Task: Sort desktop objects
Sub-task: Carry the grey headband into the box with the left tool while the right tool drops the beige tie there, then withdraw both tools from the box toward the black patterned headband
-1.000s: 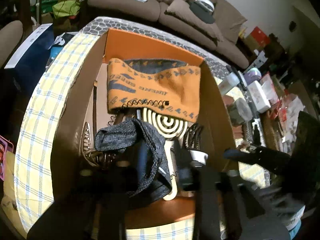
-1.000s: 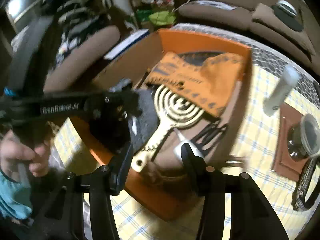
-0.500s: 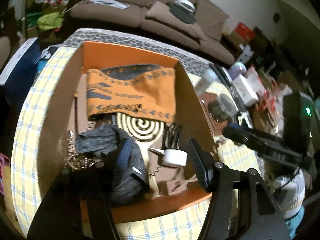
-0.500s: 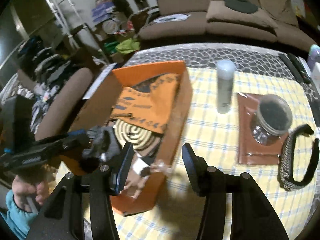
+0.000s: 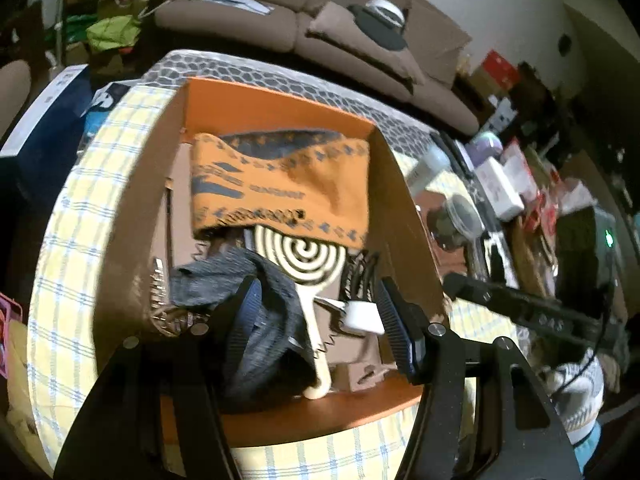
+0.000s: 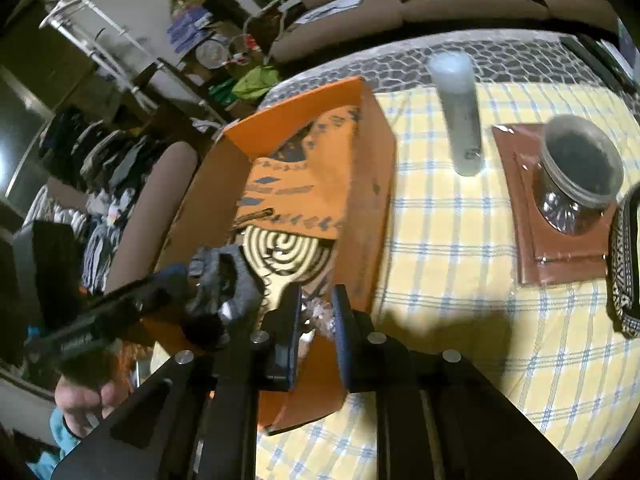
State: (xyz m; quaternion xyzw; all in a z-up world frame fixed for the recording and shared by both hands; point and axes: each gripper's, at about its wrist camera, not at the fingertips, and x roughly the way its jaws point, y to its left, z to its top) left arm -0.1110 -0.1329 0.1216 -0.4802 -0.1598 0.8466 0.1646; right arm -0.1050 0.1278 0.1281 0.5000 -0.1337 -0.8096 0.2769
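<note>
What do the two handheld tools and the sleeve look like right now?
Both the left tool and right tool are matte black, with silver screws and blue ribbed finger pads. White lettering marks the left tool's body. The sleeve is teal.

We note the spiral paddle [image 5: 298,254] partly hidden under the orange cloth [image 5: 280,184] at its 12 o'clock. A small crinkled item [image 6: 318,314] between the right tongs [image 6: 316,320] is too blurred to identify. The patterned strap [image 6: 624,264] is cut off at 3 o'clock.
</note>
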